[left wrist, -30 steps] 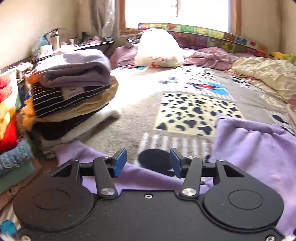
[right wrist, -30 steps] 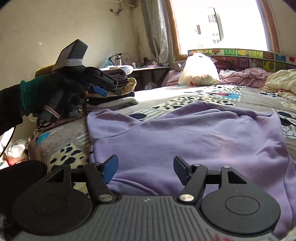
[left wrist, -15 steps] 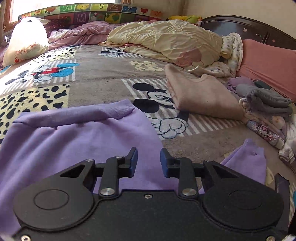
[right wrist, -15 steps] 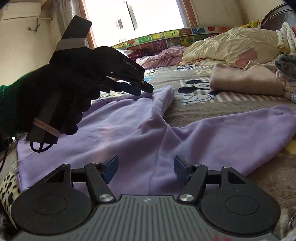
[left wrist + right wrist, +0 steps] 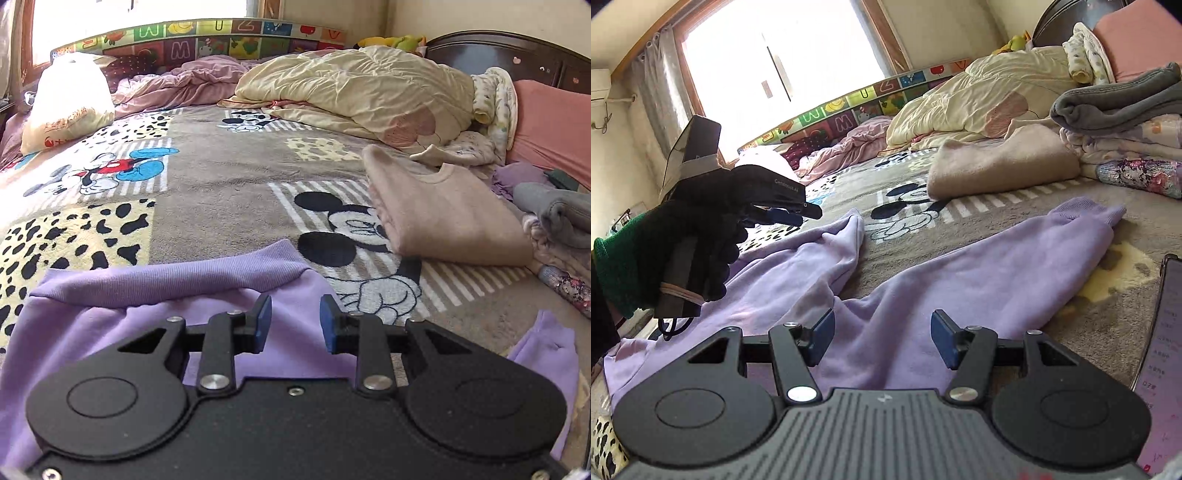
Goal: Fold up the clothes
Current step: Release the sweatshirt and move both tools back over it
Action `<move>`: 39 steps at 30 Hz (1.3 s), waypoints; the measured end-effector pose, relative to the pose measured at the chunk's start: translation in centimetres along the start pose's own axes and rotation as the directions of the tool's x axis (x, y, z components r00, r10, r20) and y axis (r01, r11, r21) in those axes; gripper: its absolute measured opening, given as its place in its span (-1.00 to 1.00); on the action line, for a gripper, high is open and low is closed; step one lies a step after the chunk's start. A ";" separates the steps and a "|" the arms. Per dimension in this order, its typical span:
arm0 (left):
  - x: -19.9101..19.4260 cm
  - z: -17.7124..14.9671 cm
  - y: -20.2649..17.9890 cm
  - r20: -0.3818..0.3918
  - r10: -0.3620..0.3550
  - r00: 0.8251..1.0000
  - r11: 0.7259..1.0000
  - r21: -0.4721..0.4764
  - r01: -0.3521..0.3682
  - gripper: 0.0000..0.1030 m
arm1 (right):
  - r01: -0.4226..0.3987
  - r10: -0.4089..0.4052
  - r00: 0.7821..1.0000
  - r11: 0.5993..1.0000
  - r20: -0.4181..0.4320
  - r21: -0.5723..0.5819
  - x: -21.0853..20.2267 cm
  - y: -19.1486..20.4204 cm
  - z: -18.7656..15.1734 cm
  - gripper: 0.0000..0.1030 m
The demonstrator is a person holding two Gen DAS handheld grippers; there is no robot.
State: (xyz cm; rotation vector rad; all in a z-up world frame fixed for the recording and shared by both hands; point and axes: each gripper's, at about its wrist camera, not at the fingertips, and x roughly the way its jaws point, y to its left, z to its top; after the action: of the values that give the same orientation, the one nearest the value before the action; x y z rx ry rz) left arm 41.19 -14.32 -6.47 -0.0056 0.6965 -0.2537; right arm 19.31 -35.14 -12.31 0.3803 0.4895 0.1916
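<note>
Left wrist view: left tongs [image 5: 295,323] sit over the lilac sweatshirt [image 5: 159,328], blue pads apart with nothing between them, gap a bit wider than 0.5 s ago and far narrower than 1 s ago. Camera has swung off the folded stack at the bed's edge; it now faces the headboard side. Sweatshirt lies spread on the bed blanket [image 5: 221,192], ribbed hem [image 5: 166,277] just ahead of the pads, cuff of one sleeve [image 5: 543,347] to the right. Beyond: folded beige sweater [image 5: 443,218], cream quilt [image 5: 354,92], white plastic bag [image 5: 66,103] with red print, unreadable. Alphabet panel at the far edge shows W, U, Z, M.

Right wrist view: right tongs [image 5: 882,334] wide open, empty, over the sleeve, same spread as before. Gloved left hand [image 5: 698,236] holds its tool above the garment; grey lettering on it, unreadable.
</note>
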 end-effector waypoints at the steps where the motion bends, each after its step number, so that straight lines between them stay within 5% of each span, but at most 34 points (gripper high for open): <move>1: 1.3 0.1 -0.2 -0.021 -0.002 1.000 1.000 0.003 0.002 -0.49 | 0.003 -0.003 1.000 1.000 -0.001 -0.003 -0.1 0.1 -0.1 0.13; 5: 7.3 -1.0 -2.6 -0.161 -0.014 0.987 0.997 0.076 0.027 -0.50 | -0.012 0.012 1.000 0.999 0.011 -0.034 -0.1 0.9 -0.3 0.13; 7: 7.2 -1.1 -3.6 -0.118 0.030 0.993 0.992 0.129 -0.014 -0.50 | -0.049 0.051 0.998 0.996 0.023 -0.074 0.1 1.9 -0.3 0.13; 10: 5.4 -0.7 -2.5 -0.090 0.000 0.996 0.995 0.096 0.008 -0.49 | -0.141 0.146 0.989 0.978 0.025 -0.153 0.5 4.3 -0.4 0.12; 14: 1.3 -0.6 3.7 -0.006 0.025 1.000 0.999 -0.047 -0.025 -0.48 | -0.245 0.254 0.967 0.947 0.017 -0.208 1.2 7.4 -0.3 0.11; 17: -1.1 -0.6 10.6 0.043 0.126 0.991 0.981 -0.156 -0.118 -0.48 | -0.284 0.288 0.958 0.936 -0.009 -0.207 2.2 8.8 -0.1 0.11; 21: -0.2 -1.0 19.1 -0.020 0.209 0.978 0.925 -0.320 -0.205 -0.49 | -0.295 0.289 0.956 0.935 -0.061 -0.196 3.3 9.7 -0.5 0.11; 24: 2.7 -1.4 22.5 -0.082 0.245 0.966 0.913 -0.315 -0.258 -0.70 | -0.293 0.279 0.956 0.934 -0.096 -0.204 3.9 10.1 -1.2 0.11; 31: 0.9 0.5 21.6 0.028 0.198 0.980 0.930 -0.319 -0.179 -0.73 | -0.283 0.264 0.957 0.939 -0.118 -0.198 4.6 10.1 -2.0 0.12; 34: 4.3 -0.1 22.2 -0.083 0.235 0.968 0.927 -0.280 -0.249 -0.65 | -0.284 0.261 0.957 0.936 -0.131 -0.209 4.7 10.2 -2.4 0.13; 37: 3.8 1.0 22.1 -0.078 0.217 0.973 0.919 -0.321 -0.231 -0.61 | -0.289 0.268 0.955 0.938 -0.128 -0.194 4.7 9.8 -2.2 0.13; 39: 2.2 1.9 19.8 -0.021 0.218 0.976 0.942 -0.257 -0.216 -0.42 | -0.292 0.271 0.954 0.936 -0.126 -0.197 4.5 9.7 -2.0 0.12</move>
State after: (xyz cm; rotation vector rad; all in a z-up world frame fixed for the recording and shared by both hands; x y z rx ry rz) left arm 48.56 4.16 -8.14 -0.1774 0.7121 0.0509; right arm 21.30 -24.45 -11.96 0.2295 0.5031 0.5398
